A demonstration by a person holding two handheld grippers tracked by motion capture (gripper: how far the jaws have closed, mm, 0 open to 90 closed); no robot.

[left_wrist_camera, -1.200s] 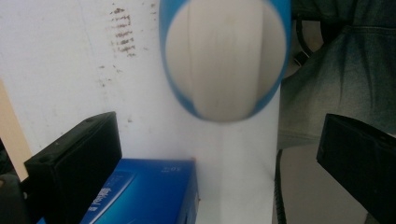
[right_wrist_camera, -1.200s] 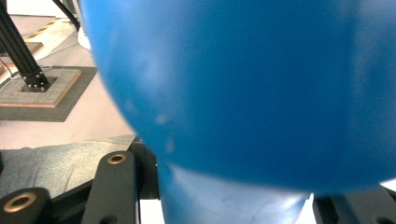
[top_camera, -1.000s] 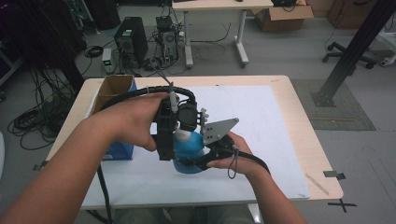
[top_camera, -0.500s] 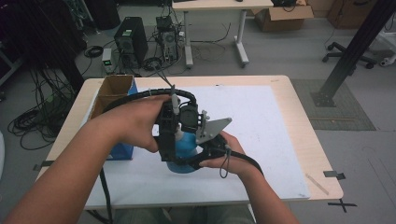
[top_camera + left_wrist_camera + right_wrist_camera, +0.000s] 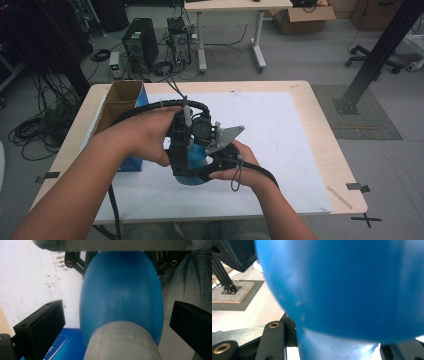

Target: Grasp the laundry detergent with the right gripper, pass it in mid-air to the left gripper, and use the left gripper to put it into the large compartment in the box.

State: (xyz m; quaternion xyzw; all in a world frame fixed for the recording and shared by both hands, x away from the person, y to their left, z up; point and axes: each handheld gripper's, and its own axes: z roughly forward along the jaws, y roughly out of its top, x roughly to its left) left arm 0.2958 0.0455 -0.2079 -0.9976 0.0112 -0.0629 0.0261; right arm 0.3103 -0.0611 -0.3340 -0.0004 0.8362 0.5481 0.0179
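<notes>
No legible writing, blue bulb (image 5: 121,295)

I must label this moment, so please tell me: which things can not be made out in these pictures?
- Blue bulb, high view: hands and both tongs cover most of it.
- Right tongs, own view: the bulb hides the jaws, so their state is unclear.
- Left tongs: jaws stand apart beside the bulb.
- Cardboard box: its inside is not visible.
</notes>
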